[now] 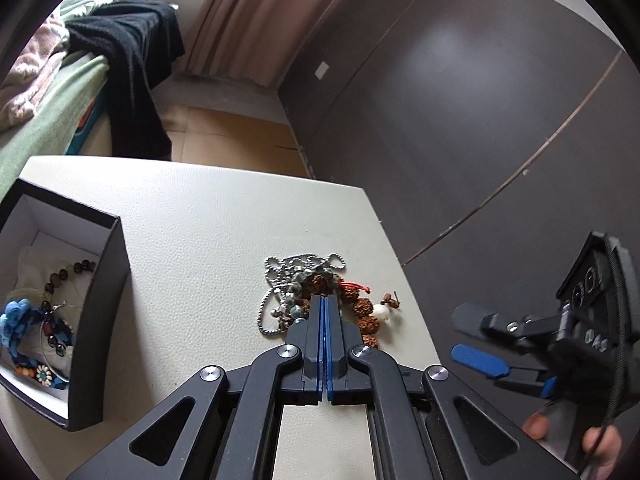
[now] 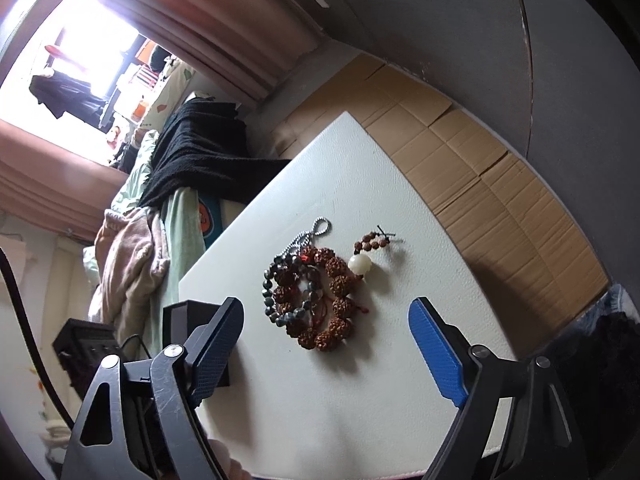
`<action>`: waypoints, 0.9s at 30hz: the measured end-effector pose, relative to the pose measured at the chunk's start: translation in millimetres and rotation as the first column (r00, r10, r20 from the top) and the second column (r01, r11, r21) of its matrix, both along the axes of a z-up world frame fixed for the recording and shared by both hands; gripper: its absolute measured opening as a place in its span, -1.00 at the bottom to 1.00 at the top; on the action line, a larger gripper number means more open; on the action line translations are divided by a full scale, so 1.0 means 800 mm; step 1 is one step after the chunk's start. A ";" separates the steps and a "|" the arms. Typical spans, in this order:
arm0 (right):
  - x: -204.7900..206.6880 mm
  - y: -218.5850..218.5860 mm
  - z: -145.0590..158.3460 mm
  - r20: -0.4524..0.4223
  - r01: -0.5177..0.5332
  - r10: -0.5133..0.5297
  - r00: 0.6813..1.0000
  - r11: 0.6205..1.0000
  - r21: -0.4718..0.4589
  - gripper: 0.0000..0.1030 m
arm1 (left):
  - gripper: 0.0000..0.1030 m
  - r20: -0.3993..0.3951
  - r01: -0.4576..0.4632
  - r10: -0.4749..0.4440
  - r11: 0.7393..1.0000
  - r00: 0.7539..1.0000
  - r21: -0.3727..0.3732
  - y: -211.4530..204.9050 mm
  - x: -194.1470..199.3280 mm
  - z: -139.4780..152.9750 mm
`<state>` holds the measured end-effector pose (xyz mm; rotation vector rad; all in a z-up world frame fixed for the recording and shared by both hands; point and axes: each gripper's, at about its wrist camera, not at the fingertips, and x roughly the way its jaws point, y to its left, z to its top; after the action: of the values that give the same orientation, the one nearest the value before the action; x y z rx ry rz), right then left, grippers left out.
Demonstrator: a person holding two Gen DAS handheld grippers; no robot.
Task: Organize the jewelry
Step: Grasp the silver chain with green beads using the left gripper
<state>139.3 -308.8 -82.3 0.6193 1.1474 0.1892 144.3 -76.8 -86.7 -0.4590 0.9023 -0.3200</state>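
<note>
Now: your left gripper (image 1: 324, 300) pressed closed, tips over bead pile (image 1: 316, 300) mid-bench (image 1: 200, 208); grip on anything unclear. Box (image 1: 104, 300) lies left. Right gripper (image 2: 326, 332) wide, farther off.

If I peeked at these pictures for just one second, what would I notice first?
Probably the tangled pile of jewelry in the middle of the white table: a brown bead bracelet with a silver ball chain mixed in. The left gripper sits right at the pile with its jaws closed, while the right gripper hangs wide open. At the table's left edge, a black box already holds colorful bracelets.
</note>
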 end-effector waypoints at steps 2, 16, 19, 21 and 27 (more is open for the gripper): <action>0.002 0.003 -0.007 -0.019 0.006 -0.006 1.000 1.000 -0.012 0.67 | -1.00 -0.045 -0.009 0.009 1.000 0.999 -0.015 0.003 0.006 -0.006; 0.010 0.005 -0.004 -0.023 0.012 -0.013 1.000 0.999 -0.034 0.67 | 0.30 -0.093 -0.020 0.014 0.997 0.996 -0.069 -0.002 0.024 -0.024; 0.013 0.004 -0.003 -0.017 0.011 -0.011 1.000 0.999 -0.033 0.67 | -0.07 -0.112 -0.011 0.004 0.998 0.994 -0.059 -0.007 0.030 -0.033; 0.014 0.001 -0.003 -0.015 0.014 -0.015 1.000 0.999 -0.030 0.67 | -0.24 -0.132 -0.007 0.000 0.999 0.991 -0.054 -0.009 0.034 -0.042; 0.021 -0.001 -0.011 -0.030 0.020 -0.021 0.999 1.000 -0.024 0.67 | -0.72 -0.159 0.011 -0.018 0.999 0.987 -0.046 -0.014 0.040 -0.054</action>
<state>156.2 -309.7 -91.3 0.6149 1.1703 0.1490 175.9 -88.2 -129.9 -0.5255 1.0565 -0.3202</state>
